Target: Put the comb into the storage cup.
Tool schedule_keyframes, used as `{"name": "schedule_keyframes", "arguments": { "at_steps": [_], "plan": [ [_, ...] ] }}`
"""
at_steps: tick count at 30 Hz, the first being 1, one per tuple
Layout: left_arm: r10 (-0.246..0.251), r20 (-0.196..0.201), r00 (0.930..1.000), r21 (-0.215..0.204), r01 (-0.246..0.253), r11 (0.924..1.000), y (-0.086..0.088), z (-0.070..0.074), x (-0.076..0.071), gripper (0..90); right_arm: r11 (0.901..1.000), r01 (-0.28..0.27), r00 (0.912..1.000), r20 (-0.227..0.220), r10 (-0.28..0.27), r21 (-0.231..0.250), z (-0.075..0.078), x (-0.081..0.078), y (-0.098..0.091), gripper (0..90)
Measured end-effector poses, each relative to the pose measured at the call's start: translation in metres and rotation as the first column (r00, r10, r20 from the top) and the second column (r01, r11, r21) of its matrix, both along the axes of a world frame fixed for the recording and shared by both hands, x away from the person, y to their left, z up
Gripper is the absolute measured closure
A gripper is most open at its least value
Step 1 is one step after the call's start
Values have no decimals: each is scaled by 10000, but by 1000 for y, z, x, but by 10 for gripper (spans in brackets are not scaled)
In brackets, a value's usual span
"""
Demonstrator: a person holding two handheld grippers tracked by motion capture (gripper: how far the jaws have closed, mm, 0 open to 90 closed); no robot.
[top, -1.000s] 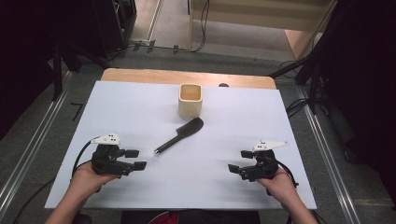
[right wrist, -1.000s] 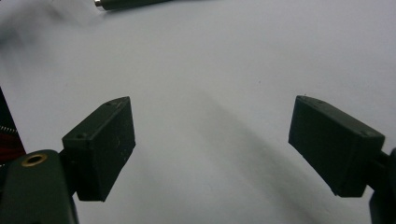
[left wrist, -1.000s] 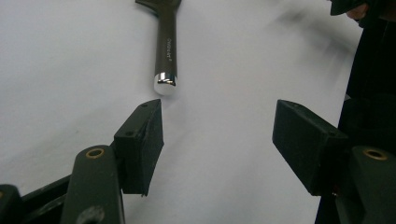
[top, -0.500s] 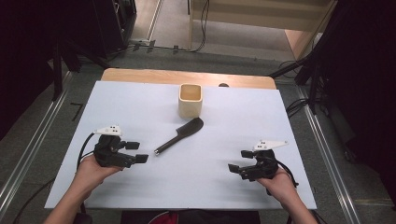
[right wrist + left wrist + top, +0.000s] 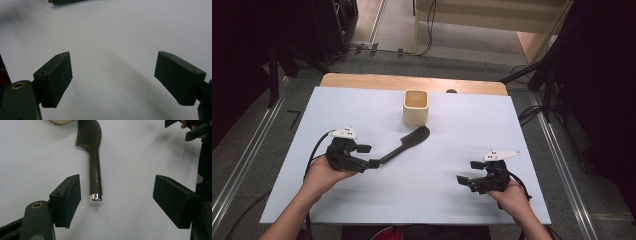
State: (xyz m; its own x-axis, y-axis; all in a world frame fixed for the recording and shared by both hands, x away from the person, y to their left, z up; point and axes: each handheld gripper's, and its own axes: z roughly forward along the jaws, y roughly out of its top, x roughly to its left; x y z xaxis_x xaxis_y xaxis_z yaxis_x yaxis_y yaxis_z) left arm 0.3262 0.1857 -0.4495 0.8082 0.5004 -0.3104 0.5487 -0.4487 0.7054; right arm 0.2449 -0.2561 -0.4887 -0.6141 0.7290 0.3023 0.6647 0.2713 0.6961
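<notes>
Left gripper view: left gripper point(image 5: 117, 202) spread wide, jaws released, straddling the chrome-capped end of the comb point(image 5: 94, 167), handle running straight ahead between the pads, teeth at the far end close to the cup point(image 5: 60, 121). Nothing clamped yet; handle tip nearer the left pad than the right, touching neither. In the high view, left gripper point(image 5: 371, 156) at the near end of the comb point(image 5: 404, 145), which lies flat and slanted on the white mat point(image 5: 462, 125), head pointing up toward the cup point(image 5: 416, 107) just beyond it, apart from it. Right gripper point(image 5: 464, 181) well off to the right, low over bare mat, jaws likewise apart and empty, confirmed in the right gripper view point(image 5: 113, 80). Judged step: closing on the handle, likely for lifting toward the cup. Best done by sliding a little farther forward past the slippery metal cap, centring the handle between the pads, lowering until the pads bracket its sides, then squeezing squarely across the width to stop it twisting or skidding on the smooth mat. Count: one comb, one cup, one mat, two grippers.
</notes>
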Motion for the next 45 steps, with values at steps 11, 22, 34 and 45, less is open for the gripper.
{"name": "schedule_keyframes", "arguments": {
  "at_steps": [11,22,34,45],
  "plan": [
    [147,-203,9997,62,-146,9999,-15,0,13,248,10000,30,10000,23,-30,9,0,0,-1,130],
    [204,-171,9996,140,-201,9997,-35,-3,24,248,10000,8,10000,60,-8,-35,1,0,-1,130],
    [317,-128,9994,412,-311,9987,-37,-11,23,247,10000,3,10000,86,-3,-55,1,-1,0,130],
    [420,90,9991,746,-425,9963,-37,-20,20,274,9999,-17,10000,96,18,-132,1,-1,0,130]
  ]
}}
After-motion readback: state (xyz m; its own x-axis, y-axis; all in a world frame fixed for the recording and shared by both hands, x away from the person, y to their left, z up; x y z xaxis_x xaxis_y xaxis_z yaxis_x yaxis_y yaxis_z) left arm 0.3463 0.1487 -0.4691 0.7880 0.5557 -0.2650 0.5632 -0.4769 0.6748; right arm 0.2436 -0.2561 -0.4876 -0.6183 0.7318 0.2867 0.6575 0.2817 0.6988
